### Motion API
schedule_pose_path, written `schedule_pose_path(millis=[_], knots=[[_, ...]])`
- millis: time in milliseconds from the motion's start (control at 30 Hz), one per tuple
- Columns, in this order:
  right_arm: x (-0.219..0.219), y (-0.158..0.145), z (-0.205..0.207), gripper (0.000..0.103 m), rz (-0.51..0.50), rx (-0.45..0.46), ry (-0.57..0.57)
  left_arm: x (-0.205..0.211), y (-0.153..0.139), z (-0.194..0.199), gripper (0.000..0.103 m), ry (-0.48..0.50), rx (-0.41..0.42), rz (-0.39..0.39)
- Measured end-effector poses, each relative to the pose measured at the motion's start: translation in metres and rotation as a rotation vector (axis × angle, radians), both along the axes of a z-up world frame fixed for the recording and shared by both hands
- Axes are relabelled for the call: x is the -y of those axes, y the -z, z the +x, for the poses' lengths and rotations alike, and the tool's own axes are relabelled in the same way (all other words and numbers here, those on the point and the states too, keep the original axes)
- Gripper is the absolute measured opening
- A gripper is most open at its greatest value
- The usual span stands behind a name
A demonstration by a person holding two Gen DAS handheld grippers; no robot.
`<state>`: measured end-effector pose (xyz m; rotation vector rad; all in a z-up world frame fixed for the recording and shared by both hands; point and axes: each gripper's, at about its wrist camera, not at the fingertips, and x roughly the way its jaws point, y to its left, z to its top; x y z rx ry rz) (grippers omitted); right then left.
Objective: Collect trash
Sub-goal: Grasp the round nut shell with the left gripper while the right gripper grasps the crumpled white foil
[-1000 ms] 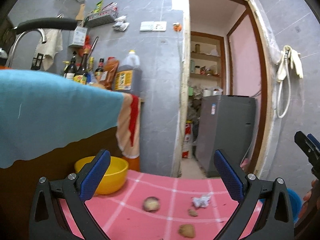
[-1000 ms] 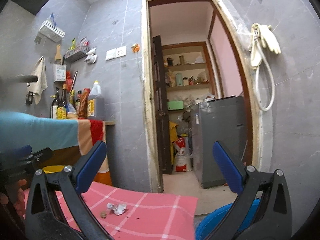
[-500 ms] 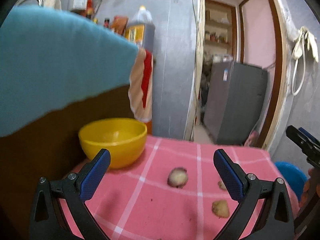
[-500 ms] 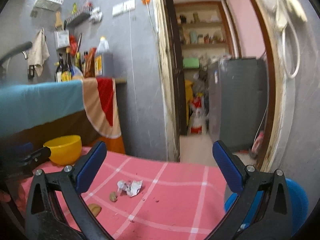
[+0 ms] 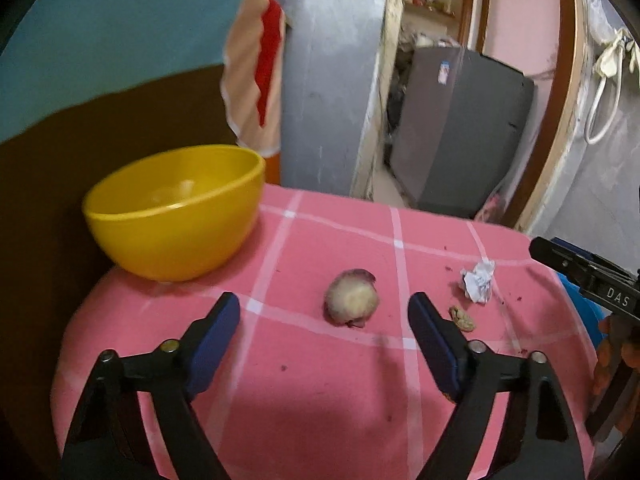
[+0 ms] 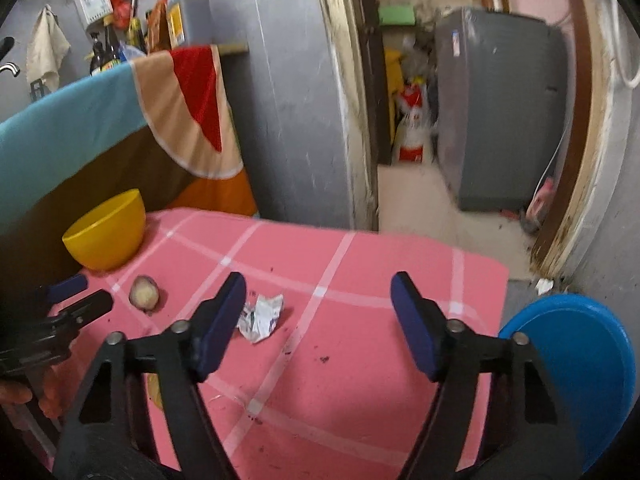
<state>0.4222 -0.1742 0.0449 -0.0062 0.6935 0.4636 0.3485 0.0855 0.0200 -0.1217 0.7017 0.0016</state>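
Between the left gripper's (image 5: 324, 314) closing jaws nothing is held yet — they stand fairly wide over the pink bench (image 5: 320, 400), aimed at a round peel (image 5: 352, 298) lying just ahead. Right of it sit a small nut scrap (image 5: 463, 317) and a paper wad (image 5: 477, 280), close together. A yellow bowl (image 5: 176, 216) stands well apart at the bench's far left corner.

The right gripper (image 6: 318, 306) is likewise empty, its jaws closing from a wide gap; the wad (image 6: 260, 316) lies just beside its left finger, not between the two. A blue bin (image 6: 580, 376) waits off the bench's right edge.

Risks, as I judge them: the right jaws may shut on air or nudge the wad aside, since it sits off-centre — and the two grippers, working near each other, could collide. The peel looks rounded and may roll out of a shallow pinch.
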Motion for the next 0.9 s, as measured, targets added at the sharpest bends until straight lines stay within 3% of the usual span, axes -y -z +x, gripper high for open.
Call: schedule_pose_path(millis=[133,200,400,633,733,800,900], knots=[[-0.007,0.006,0.005,0.073,-0.013,-0.035,-0.021,0.008,0.006,0.019,0.066,0.026,-0.075,-0.013],[-0.012,0.008,0.006,0.072,-0.026,-0.035,-0.035,0.009,0.009,0.025,0.054,0.029,-0.107,-0.027],[-0.032,0.019,0.012,0.067,-0.077,-0.084,-0.111,-0.001,0.010,0.032,0.048,0.016,-0.133,-0.093],[-0.037,0.038,0.026,0.063,-0.052,-0.213,-0.163,-0.003,0.010,0.040,0.041,0.016,-0.139,-0.103],[-0.038,0.039,0.026,0.056,-0.046,-0.224,-0.176,-0.003,0.009,0.037,0.033,0.030,-0.134,-0.112],[-0.041,0.040,0.025,0.041,-0.048,-0.225,-0.189,-0.001,0.010,0.037,0.026,0.047,-0.135,-0.114],[-0.045,0.040,0.023,0.025,-0.050,-0.224,-0.216,0.003,0.009,0.037,0.024,0.055,-0.135,-0.096]])
